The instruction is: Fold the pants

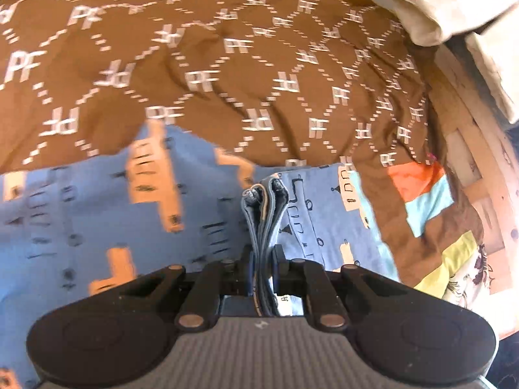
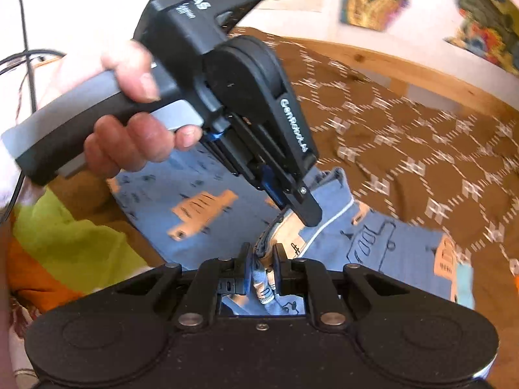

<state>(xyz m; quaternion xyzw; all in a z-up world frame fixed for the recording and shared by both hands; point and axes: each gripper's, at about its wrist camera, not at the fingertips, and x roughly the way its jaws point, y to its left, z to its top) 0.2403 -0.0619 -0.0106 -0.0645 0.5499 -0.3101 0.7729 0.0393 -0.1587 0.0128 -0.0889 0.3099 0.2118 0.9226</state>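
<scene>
The pants (image 1: 97, 214) are light blue with orange and black vehicle prints, spread over a brown patterned bedcover (image 1: 207, 64). My left gripper (image 1: 263, 259) is shut on a bunched stack of the pants' edge, which stands up between its fingers. In the right wrist view the pants (image 2: 194, 201) lie below, and my right gripper (image 2: 262, 259) is shut on a gathered fold of their hem. The left gripper (image 2: 300, 207), held by a hand (image 2: 129, 123), reaches down from the upper left and pinches the blue cloth just beyond my right fingers.
A wooden bed frame (image 1: 470, 149) runs along the right side, with beige folded cloth (image 1: 447, 9) at the upper right. Orange, turquoise and yellow fabric (image 1: 425, 201) lies by the pants' right edge. Yellow-green and orange cloth (image 2: 65, 236) sits at left. Cables (image 2: 22, 48) hang at upper left.
</scene>
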